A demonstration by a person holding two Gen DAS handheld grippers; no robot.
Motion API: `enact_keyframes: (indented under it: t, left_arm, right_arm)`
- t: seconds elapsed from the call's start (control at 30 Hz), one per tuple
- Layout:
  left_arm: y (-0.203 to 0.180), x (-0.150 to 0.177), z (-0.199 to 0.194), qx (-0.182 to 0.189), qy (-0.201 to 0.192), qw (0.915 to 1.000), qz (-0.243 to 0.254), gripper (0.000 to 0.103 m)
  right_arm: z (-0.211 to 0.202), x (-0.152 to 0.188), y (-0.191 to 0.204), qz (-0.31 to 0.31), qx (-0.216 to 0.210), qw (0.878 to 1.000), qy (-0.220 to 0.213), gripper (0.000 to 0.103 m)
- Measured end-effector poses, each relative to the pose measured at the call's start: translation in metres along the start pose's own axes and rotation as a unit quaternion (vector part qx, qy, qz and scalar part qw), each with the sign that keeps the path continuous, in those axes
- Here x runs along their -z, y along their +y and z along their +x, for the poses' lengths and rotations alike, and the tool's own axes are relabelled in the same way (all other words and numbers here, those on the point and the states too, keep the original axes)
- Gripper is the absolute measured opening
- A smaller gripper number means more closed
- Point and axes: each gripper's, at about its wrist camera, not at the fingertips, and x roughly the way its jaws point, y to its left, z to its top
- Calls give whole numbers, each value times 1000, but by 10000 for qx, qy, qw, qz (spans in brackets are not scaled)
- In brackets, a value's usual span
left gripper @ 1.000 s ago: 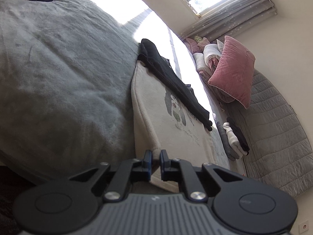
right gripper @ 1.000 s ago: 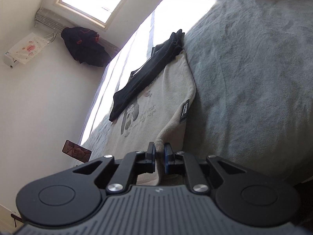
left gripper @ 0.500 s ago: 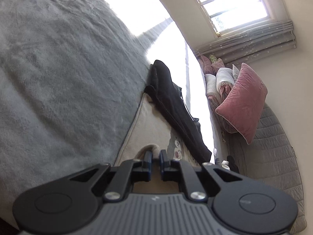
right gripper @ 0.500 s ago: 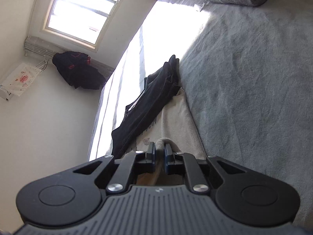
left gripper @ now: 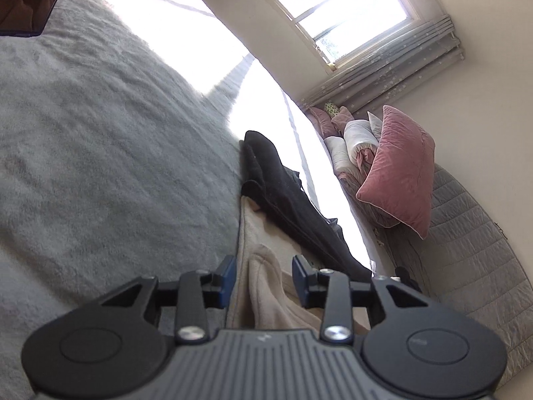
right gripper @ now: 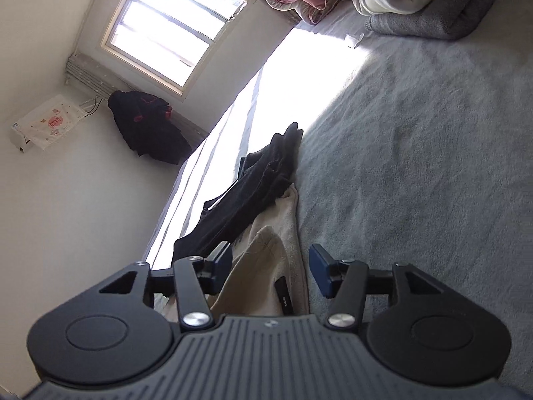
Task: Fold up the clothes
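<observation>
Your left gripper (left gripper: 263,278) had its fingers spread wide, nothing pinched; a raised fold of the beige garment (left gripper: 266,286) sat in the gap between them, touching neither pad as far as the view showed. Your right gripper (right gripper: 270,268) stood likewise wide, and the beige garment (right gripper: 266,266) bunched up between its fingers, with a dark label (right gripper: 283,291) on the cloth just inside the right-hand finger.

The garment lay on the grey bed cover (left gripper: 116,166), close under both grippers and running forward from them. Its long axis ran along the line of the fingers, not across it. Both grippers sat about equally near the cloth; neither view settled which was closer.

Beyond the beige piece, a black garment (left gripper: 286,200) lay stretched long and narrow, its near end overlapping the far end of the beige one, and its length ran on away from you.

Judgement: wide fingers over a doubled-up hump would fit either a fold just laid down and let go, or a reach for a fresh pinch. The frames did not decide it.

Farther off: pink pillow (left gripper: 399,166) and rolled bedding at the headboard, a folded grey and white stack (right gripper: 426,10) at the bed's far end, and the window (right gripper: 173,30).
</observation>
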Motion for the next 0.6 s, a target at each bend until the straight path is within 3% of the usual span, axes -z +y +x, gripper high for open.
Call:
enact_keyframes:
  t: [0.13,0.27,0.6]
  left_arm:
    - [-17,2,7,-62,-1,9976,696,36]
    - [-35,2,19,-378,-67,9896,1384,37]
    - [-48,11,38,-805,26,9742,2107,36]
  right_arm:
    - [0,6,12,-744,114,9971,-74,56]
    - [19,11,30,-1689,473,9845,-6,56]
    - [60,27,46,-2817,935,9549,123,41]
